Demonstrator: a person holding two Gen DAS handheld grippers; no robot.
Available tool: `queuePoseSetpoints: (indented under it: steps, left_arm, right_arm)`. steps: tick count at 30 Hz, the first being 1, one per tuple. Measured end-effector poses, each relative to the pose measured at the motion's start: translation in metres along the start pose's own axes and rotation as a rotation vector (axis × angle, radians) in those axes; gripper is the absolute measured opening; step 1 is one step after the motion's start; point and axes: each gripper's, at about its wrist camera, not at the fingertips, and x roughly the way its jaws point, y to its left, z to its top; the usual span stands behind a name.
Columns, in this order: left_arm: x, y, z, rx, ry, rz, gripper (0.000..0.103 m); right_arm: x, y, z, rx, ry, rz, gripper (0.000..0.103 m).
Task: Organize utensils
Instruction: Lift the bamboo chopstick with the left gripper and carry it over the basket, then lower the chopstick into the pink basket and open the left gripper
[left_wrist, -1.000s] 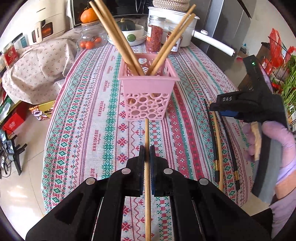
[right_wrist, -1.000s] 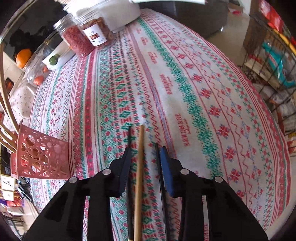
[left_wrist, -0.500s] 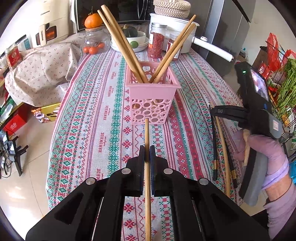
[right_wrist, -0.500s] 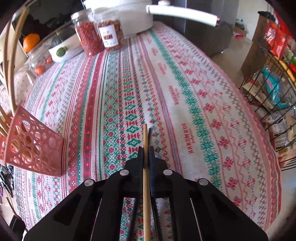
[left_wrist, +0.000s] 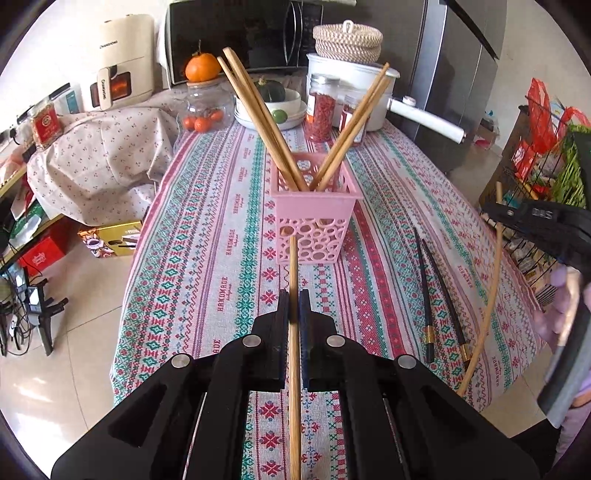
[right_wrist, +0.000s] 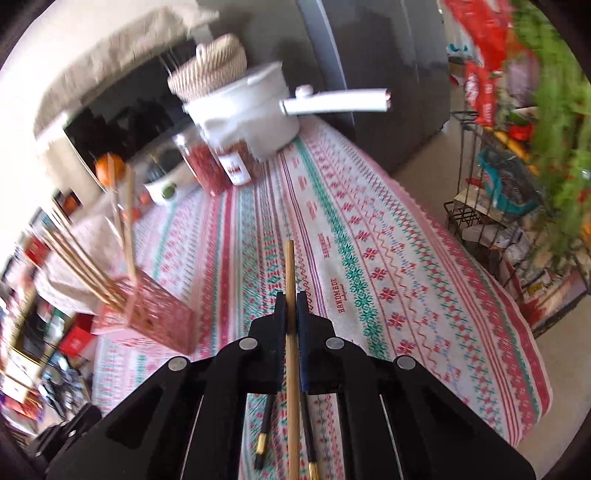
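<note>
A kitchen table under a patterned tablecloth in red, green and white stripes fills both views, with a microwave, a white pot topped by a woven lid, two jars of red spice and an orange crowded at its far end. Near the middle of the cloth stands a pink basket with cut-out circles in its walls, holding four bamboo chopsticks that lean apart in two pairs. The left gripper has its jaws pressed tight on a single bamboo chopstick, whose tip points at the basket's near wall and looks to stop just short of it. The right gripper is likewise clamped on another bamboo stick, lifted above the cloth; in the left wrist view this stick slants down past the table's right edge. Two black chopsticks with gold bands lie side by side on the cloth to the right of the basket, below the right gripper. The right wrist view is blurred toward its left side, where the basket shows tilted.
</note>
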Motion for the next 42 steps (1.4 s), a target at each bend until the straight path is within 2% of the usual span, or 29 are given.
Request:
queuePoseSetpoints:
  steps: [9, 19, 26, 32, 36, 42]
  left_arm:
    - [-0.026, 0.02, -0.001, -0.104, -0.083, -0.02, 0.004]
    - [-0.056, 0.037, 0.0, -0.214, -0.17, -0.012, 0.004]
    - [-0.103, 0.03, 0.054, -0.208, -0.31, -0.011, 0.004]
    - [-0.129, 0.003, 0.114, -0.168, -0.425, 0.013, 0.004]
    - [-0.125, -0.01, 0.139, -0.153, -0.431, 0.034, 0.004]
    - [-0.127, -0.017, 0.158, -0.155, -0.439, 0.049, 0.004]
  right_arm:
    - [-0.064, -0.026, -0.005, 0.081, -0.1, 0.122, 0.006]
    - [-0.1, -0.045, -0.004, 0.165, -0.151, 0.241, 0.006]
    - [-0.101, -0.066, 0.002, 0.235, -0.147, 0.266, 0.006]
    - [-0.099, -0.083, 0.006, 0.285, -0.142, 0.273, 0.006]
    - [-0.102, -0.089, 0.007, 0.297, -0.147, 0.284, 0.006]
    - [-0.106, -0.095, 0.009, 0.294, -0.147, 0.308, 0.006]
